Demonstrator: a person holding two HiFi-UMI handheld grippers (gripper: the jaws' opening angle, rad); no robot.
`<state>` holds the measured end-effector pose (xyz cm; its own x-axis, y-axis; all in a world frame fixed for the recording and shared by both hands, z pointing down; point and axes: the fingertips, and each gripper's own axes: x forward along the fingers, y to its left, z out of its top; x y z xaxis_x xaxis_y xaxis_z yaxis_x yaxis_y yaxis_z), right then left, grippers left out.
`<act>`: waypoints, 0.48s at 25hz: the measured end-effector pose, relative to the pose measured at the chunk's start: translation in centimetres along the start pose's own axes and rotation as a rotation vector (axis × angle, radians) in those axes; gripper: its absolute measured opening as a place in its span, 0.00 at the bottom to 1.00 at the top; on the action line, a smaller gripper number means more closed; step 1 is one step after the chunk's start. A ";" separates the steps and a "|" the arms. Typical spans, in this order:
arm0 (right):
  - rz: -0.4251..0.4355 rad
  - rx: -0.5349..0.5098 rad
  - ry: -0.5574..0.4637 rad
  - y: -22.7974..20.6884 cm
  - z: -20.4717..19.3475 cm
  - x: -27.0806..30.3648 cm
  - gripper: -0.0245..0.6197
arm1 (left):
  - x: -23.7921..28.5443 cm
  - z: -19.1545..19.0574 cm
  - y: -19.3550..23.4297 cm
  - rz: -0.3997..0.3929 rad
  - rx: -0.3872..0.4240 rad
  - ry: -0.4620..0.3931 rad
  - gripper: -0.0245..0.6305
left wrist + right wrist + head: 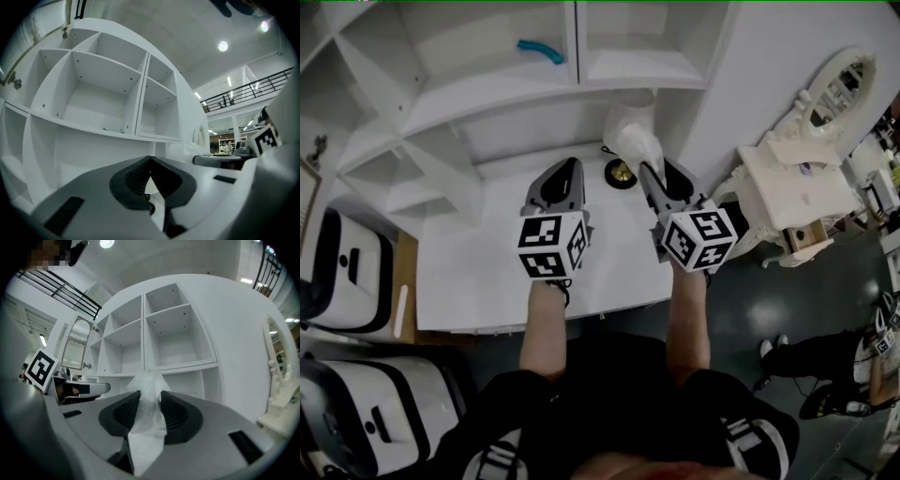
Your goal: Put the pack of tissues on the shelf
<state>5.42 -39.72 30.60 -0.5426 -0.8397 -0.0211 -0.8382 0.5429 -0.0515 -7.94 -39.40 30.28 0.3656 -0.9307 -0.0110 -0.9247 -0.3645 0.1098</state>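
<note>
White, soft-wrapped pack of tissues [149, 383] stands pinched between the jaws of the right gripper [150, 406] at centre frame, in the air in front of the shelf [183, 365] and not yet on it. The left gripper [150, 161] has its jaws closed together on nothing. Best done by lifting the pack clear over the board's front edge, setting it well inside an empty compartment, then releasing, with the left gripper kept aside.

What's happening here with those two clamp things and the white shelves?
A person holds a two-jaw gripper in each hand in front of a white shelf unit. The right gripper is clamped on a pack of tissues, held over the desk and not yet on the shelf. The left gripper is shut and empty.
</note>
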 end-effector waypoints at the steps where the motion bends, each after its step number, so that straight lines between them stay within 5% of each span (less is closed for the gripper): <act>1: 0.003 -0.003 -0.009 -0.2 0.4 0.2 0.26 | 0.2 0.0 -0.2 -0.002 0.001 0.000 0.05; 12: 0.008 -0.087 -0.085 -2.6 5.5 3.0 0.26 | 1.2 1.7 -1.5 -0.024 0.021 -0.039 0.05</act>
<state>6.26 -43.69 25.16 -0.5458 -0.8312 -0.1062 -0.8375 0.5453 0.0360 -6.33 -40.03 28.37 0.3832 -0.9222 -0.0517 -0.9181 -0.3865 0.0878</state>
